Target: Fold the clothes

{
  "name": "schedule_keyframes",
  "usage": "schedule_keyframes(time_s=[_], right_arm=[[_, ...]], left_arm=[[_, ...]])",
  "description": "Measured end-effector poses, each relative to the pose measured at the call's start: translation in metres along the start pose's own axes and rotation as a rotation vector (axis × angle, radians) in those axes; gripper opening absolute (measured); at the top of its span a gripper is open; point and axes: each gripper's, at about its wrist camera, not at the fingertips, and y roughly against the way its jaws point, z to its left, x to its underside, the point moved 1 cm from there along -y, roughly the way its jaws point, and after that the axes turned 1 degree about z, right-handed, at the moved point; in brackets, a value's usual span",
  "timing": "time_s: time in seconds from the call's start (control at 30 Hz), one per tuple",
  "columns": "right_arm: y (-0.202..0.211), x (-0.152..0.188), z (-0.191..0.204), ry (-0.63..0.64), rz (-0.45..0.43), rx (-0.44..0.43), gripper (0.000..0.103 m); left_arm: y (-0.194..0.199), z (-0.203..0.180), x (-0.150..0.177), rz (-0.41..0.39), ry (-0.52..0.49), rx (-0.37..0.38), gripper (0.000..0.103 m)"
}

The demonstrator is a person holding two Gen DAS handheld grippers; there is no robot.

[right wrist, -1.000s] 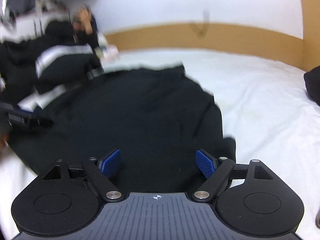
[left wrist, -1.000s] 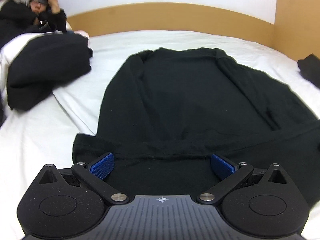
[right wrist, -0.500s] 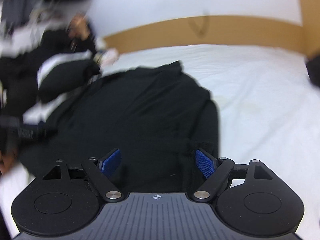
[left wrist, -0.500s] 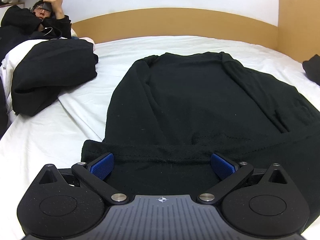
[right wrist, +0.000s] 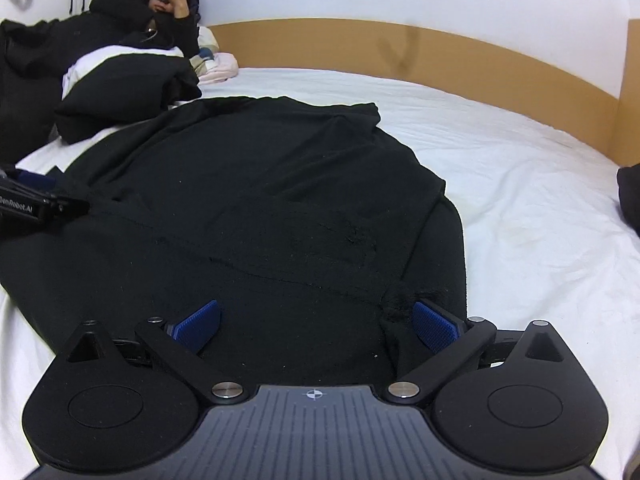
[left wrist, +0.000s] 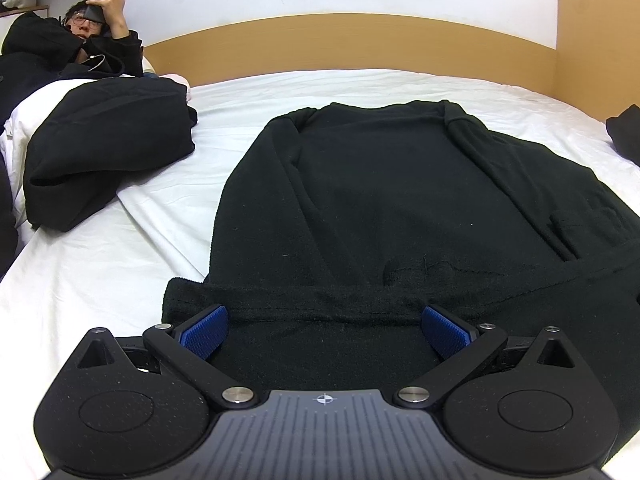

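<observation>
Black sweater (left wrist: pixel 400 208) flat on bed (left wrist: pixel 100 280), sleeves already folded in, hem between both sets of fingers. Left gripper (left wrist: pixel 324 330) spread, pinching nothing; right gripper (right wrist: pixel 316 322) opening wide, fabric between, unpinched. Left: fold hem up toward collar.

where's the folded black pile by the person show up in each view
Left wrist: folded black pile at the left edge, left of the spread black garment.
Right wrist: upper left, behind the garment.
Shared landmark: wooden headboard, along the far edge of the bed in both.
</observation>
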Motion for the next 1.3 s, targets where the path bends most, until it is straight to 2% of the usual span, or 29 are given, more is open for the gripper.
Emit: schedule_keyframes(time_s=[1.3], right_arm=[[-0.0003,-0.0009,-0.0007,-0.004,0.002,-0.004,0.103]], left_arm=[[0.0008,-0.0018,-0.0002,-0.013,0.007,-0.009,0.103]])
